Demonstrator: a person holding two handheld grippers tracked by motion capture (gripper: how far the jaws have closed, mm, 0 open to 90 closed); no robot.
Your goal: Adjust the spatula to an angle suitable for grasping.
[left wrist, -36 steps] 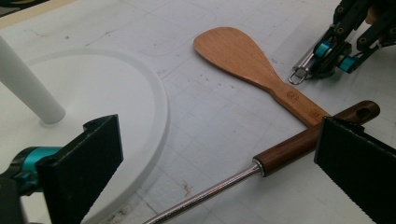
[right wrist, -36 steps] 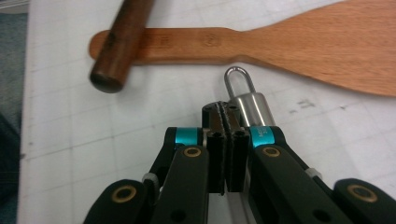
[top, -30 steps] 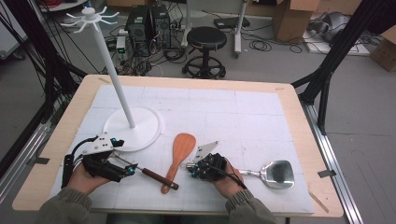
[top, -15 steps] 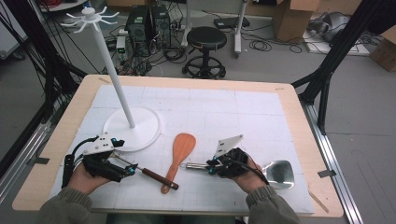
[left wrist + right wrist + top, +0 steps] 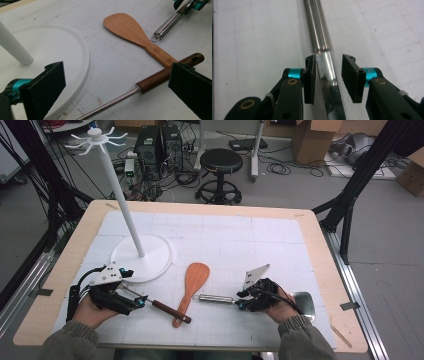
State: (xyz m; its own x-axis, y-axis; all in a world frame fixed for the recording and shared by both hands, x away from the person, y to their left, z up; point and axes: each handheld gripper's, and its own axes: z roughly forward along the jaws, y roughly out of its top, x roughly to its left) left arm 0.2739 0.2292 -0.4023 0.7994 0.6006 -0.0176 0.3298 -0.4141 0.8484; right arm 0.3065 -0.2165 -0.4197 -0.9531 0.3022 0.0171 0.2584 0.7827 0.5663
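The right claw (image 5: 328, 75) has just been opening around the steel spatula (image 5: 216, 298), whose neck lies between the parted pads on the table (image 5: 280, 245), apparently released. The left claw (image 5: 141, 302) stands wide around the wooden-handled utensil (image 5: 160, 75), not gripping.

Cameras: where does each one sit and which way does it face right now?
High view: above the person's side of the table, looking forward and down; forearms, left gripper and right gripper enter from below.
Left gripper view: rides the left gripper, open jaws around the wood-handled utensil, facing the wooden spatula.
Right gripper view: rides the right gripper, jaws just opening around the steel handle.
Shared: the spatula, in the high and left gripper views.
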